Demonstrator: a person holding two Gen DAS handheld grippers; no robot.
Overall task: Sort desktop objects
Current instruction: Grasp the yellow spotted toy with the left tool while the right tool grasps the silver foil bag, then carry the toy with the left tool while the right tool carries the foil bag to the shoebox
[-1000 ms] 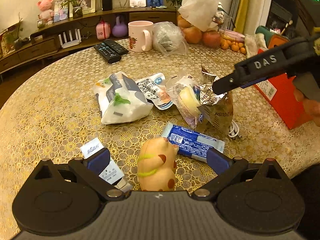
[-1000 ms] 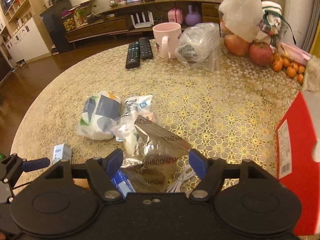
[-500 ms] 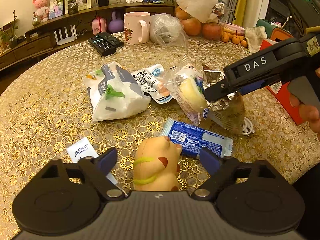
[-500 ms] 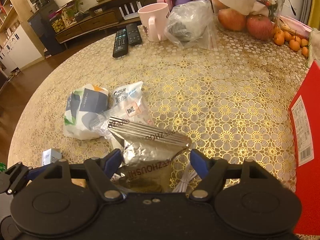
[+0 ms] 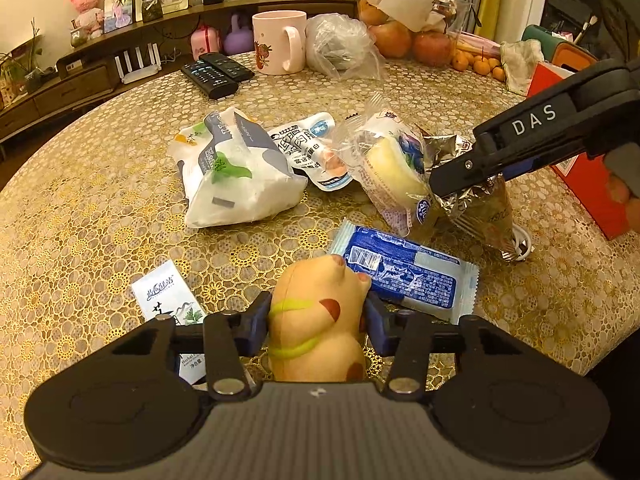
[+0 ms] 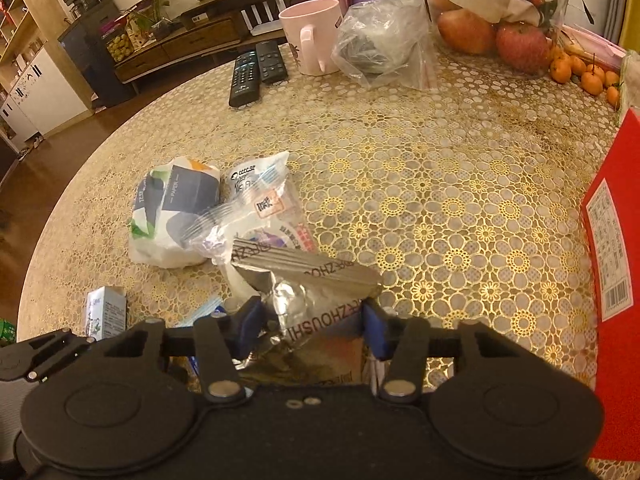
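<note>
nearest, entry 1: left gripper, jaws just drawn in from a wide spread; its blue pads now press both flanks of the yellow squishy animal toy, which stands on the table at the near edge. judged: grasp made, toy ready to lift for sorting.

entry 2: right gripper, jaws likewise just narrowed; pads pinch the crumpled silver foil snack bag, which puckers between them. the same gripper enters the left wrist view from the right, its tips sunk into the foil. judged: second grasp made, both hands loaded at once.

entry 3, loose and untouched, just beyond the toy: blue wrapped bar, small white tea sachet box. a white cable lies beside the foil bag and may drag with it.

entry 4, mid table: clear-wrapped yellow pastry leaning against the foil bag, white printed pouch, tissue pack.

entry 5, right edge: red box.

entry 6, far side: 2 remotes, pink mug, clear plastic bag, apples.
</note>
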